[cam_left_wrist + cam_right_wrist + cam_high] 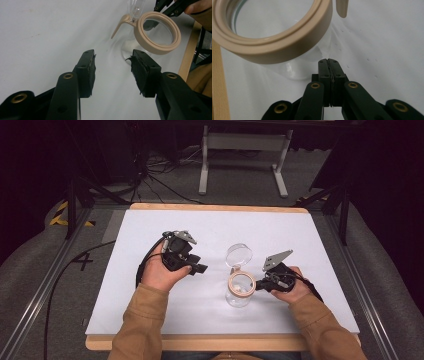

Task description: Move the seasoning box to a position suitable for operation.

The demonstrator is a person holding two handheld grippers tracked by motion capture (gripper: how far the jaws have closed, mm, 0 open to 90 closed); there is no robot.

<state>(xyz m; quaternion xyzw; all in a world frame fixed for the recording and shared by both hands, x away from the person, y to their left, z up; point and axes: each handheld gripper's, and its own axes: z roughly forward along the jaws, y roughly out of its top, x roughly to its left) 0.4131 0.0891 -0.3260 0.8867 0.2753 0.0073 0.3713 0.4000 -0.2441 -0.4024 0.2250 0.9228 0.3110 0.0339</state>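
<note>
A clear glass jar with a beige ring collar (241, 289) stands mid-table, lid apparently flipped back. The left gripper (113, 68) gapes nearby; the right gripper (328, 61), clenched empty, sits just beside the jar.

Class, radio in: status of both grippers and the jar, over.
Left gripper open, empty. Right gripper shut, beside the clear jar. Jar upright, hinged lid open. Nothing between them.

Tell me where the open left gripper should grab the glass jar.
Probably the clear body below the beige collar of the jar, coming in level from the left gripper side. Its jaws stand open facing that wall; the shut right gripper occupies the other side.
</note>
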